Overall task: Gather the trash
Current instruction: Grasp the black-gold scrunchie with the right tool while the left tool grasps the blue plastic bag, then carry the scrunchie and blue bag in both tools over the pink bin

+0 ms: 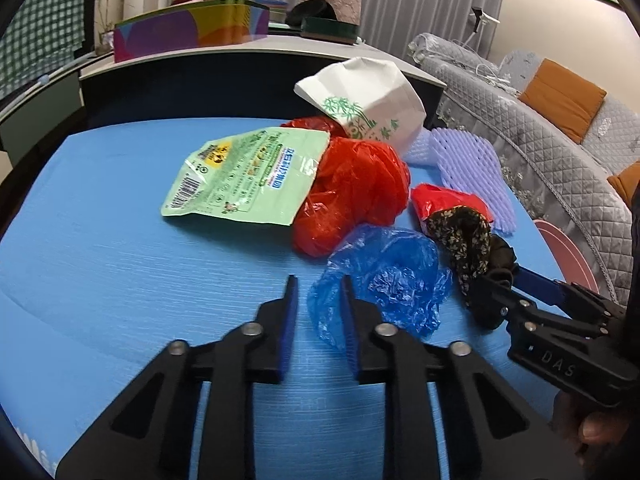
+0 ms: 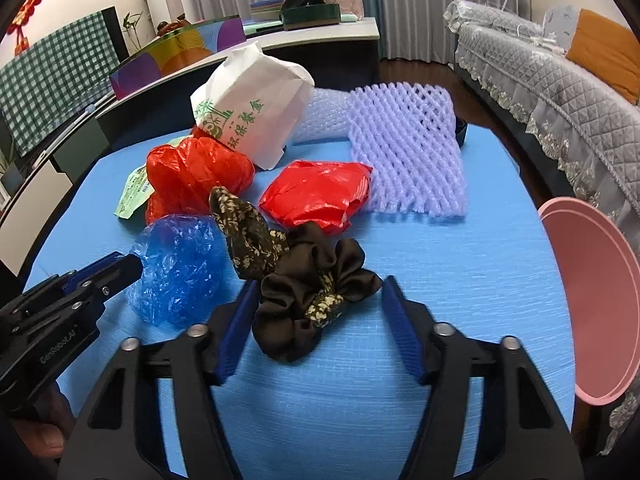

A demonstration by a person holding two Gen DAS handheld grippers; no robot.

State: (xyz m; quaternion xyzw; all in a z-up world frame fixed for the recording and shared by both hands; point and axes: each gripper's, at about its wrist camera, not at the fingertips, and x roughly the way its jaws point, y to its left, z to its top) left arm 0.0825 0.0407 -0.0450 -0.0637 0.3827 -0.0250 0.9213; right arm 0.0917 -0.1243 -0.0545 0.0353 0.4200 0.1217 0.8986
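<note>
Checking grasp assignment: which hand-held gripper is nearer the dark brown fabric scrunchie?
Right. The right hand-held gripper straddles the dark brown fabric scrunchie; the left hand-held gripper sits at the crumpled blue plastic bag.

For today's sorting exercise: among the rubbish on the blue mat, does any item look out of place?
Yes: the dark floral scrunchie, between the right gripper's open fingers, is a cloth hair tie, not packaging like everything around it.

on the table [image 2: 480, 280], the scrunchie [image 2: 312, 296] lies nearest, the crumpled bag [image 2: 180, 268] to its left, the paper bag [image 2: 256, 108] behind, the foam net [image 2: 404, 144] right of that.
</note>
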